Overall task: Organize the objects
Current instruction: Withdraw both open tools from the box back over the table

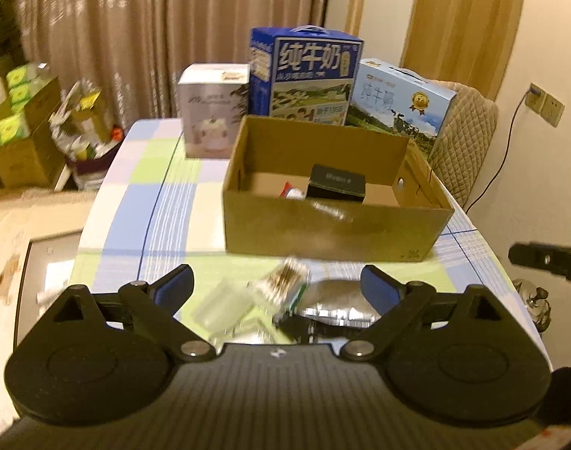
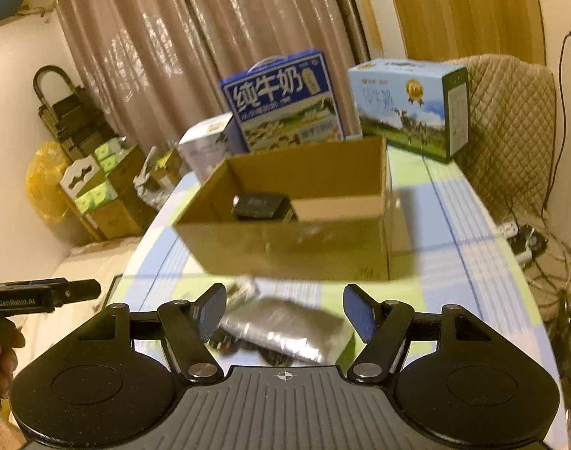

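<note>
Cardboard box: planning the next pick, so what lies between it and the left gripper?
Left wrist view: between the cardboard box and the left gripper lie a blurred cotton-swab pack and a silver pouch.

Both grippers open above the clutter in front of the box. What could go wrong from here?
1. The silver pouch and the cotton-swab pack lie packed together near the table's front edge; a grab may nudge one off.
2. The black box already fills part of the cardboard box; drops may land on it.

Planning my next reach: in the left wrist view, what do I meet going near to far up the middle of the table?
Left gripper → silver pouch → cardboard box → black case inside it → dark blue milk carton.
</note>
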